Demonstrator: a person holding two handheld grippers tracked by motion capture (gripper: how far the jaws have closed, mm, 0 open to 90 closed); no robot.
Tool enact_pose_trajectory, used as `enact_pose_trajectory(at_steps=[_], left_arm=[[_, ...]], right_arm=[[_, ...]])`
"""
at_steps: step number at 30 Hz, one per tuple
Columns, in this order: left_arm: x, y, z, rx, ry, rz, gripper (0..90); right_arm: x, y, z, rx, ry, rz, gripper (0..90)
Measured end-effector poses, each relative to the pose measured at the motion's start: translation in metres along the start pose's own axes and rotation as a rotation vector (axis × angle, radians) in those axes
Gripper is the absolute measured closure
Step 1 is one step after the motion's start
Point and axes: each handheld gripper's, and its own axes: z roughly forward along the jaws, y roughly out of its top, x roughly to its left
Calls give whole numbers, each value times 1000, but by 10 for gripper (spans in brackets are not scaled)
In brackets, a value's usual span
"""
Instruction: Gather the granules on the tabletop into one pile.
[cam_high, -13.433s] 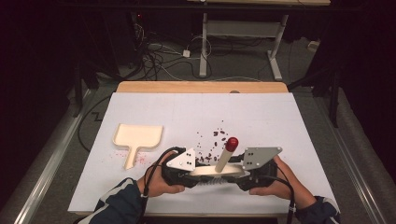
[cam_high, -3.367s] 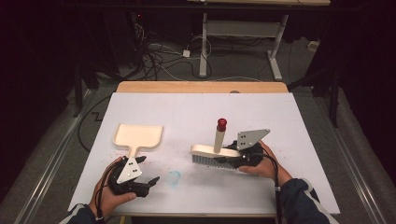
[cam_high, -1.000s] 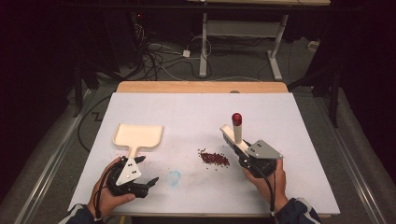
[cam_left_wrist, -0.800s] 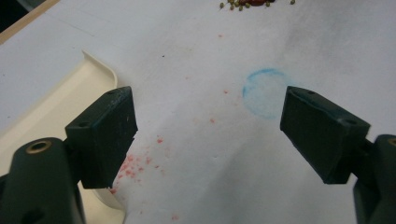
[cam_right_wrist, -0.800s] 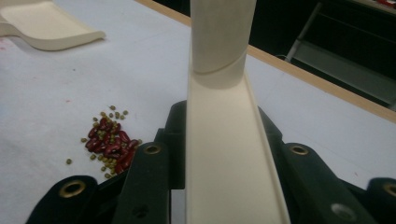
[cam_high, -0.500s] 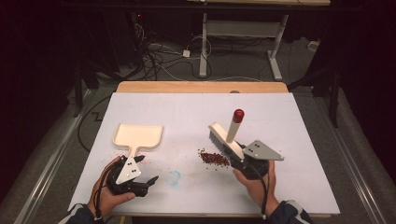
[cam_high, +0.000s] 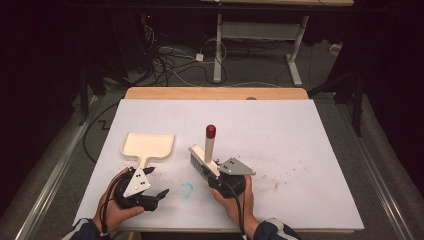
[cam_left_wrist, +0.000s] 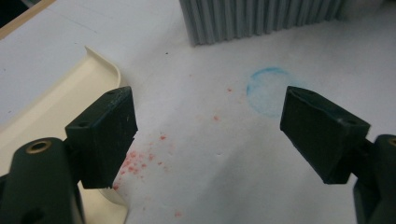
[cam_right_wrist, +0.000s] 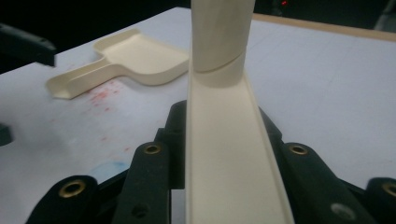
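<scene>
A cream hand brush (cam_high: 201, 157) with grey bristles and a red-tipped handle (cam_high: 211, 131) stands bristles-down on the white paper. My right gripper (cam_high: 214, 175) is shut on its back, and the right gripper view shows the brush's back (cam_right_wrist: 224, 149) running up between the jaws. A cream dustpan (cam_high: 148, 144) lies flat to the left, with its handle toward the person. Just below it, my left gripper (cam_high: 156, 182) rests open on the table. The left gripper view has the open left gripper (cam_left_wrist: 212, 135) with bare paper between its jaws, the dustpan's edge (cam_left_wrist: 56, 93) at left and the bristles (cam_left_wrist: 261, 18) ahead.
The white paper (cam_high: 300, 150) covers a wooden table and carries faint red stains (cam_left_wrist: 135, 161) and a drawn blue circle (cam_high: 186, 190) between the two hands. Beyond the table's far edge lie cables and a desk frame (cam_high: 255, 35) on a dark floor.
My right gripper has carried the brush left and down toward the dustpan. The brush now stands where the pile of dark red crumbs lay, and the pile is hidden. The left hand has stayed put.
</scene>
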Motion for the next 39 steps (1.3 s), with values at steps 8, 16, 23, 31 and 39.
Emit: enact_pose_trajectory(at_steps=[8, 16, 23, 31, 39], left_arm=[[-2, 1, 2, 8, -7, 11, 177], [-3, 0, 2, 12, -11, 14, 177], [-3, 1, 2, 12, -12, 12, 177], [-3, 1, 2, 12, -8, 13, 177], [-3, 0, 2, 15, -7, 15, 177]], right_arm=[[-19, 0, -4, 9, -86, 28, 678], [-32, -2, -18, 23, -146, 112, 677], [-35, -3, -25, 36, -160, 107, 677], [-38, 4, -35, 22, -167, 82, 678], [-43, 17, -52, -12, -159, 46, 677]])
